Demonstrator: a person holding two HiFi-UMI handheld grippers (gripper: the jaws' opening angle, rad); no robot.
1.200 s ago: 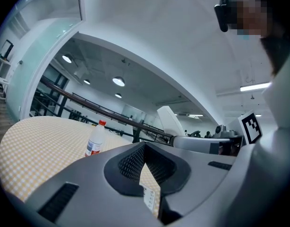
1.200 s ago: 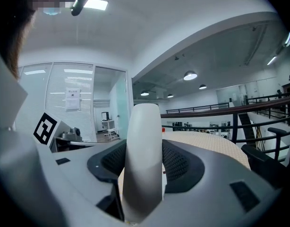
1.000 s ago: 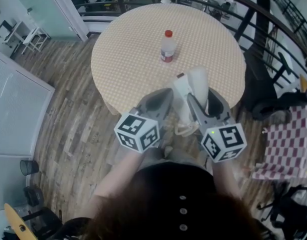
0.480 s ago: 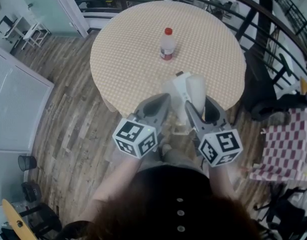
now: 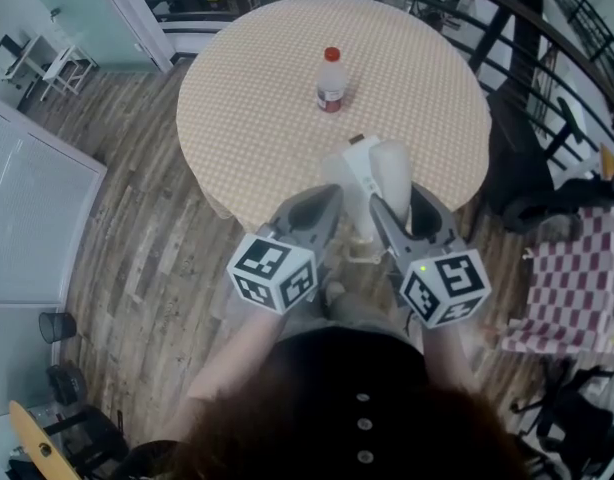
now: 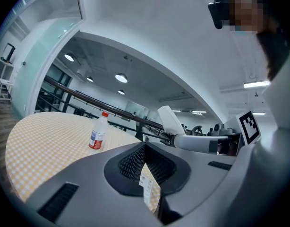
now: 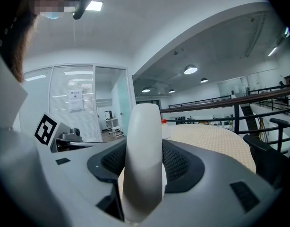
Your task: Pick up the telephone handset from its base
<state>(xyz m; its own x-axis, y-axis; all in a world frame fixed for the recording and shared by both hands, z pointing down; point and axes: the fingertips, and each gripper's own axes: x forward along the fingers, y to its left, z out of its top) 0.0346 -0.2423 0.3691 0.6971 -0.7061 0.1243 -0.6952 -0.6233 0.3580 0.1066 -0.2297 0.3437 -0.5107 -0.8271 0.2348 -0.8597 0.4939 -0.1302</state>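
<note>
We're looking down on a round table under a beige checked cloth [image 5: 247, 118], and both tools sit at its near edge. The right gripper [image 5: 399, 198] has its jaws clamped on the white plastic telephone handset [image 5: 391, 168]. In the right gripper view that smooth rounded bar stands upright between the black mesh pads [image 7: 175, 163], pressed from both sides.

Over in the left gripper view, the handset pokes up out of the right gripper at a slant, its top end in the air above the tabletop. From the head view it lies just right of the white telephone base [image 5: 347, 168], which sits on the cloth close to the table's near edge. We cannot tell whether the handset's lower end touches the base, because the gripper covers it.

The left gripper [image 5: 322, 206] waits just beside, to the left of the base. Its jaws are together with nothing between them, and only a thin sliver of checked cloth shows below where the pads meet.

Farther out, near the table's middle, a small clear plastic bottle with a red cap and red label [image 5: 330, 83] stands upright, well apart from the phone. Around the table we have a grey-brown wooden plank floor [image 5: 137, 248] and a dark railing [image 5: 527, 18].
</note>
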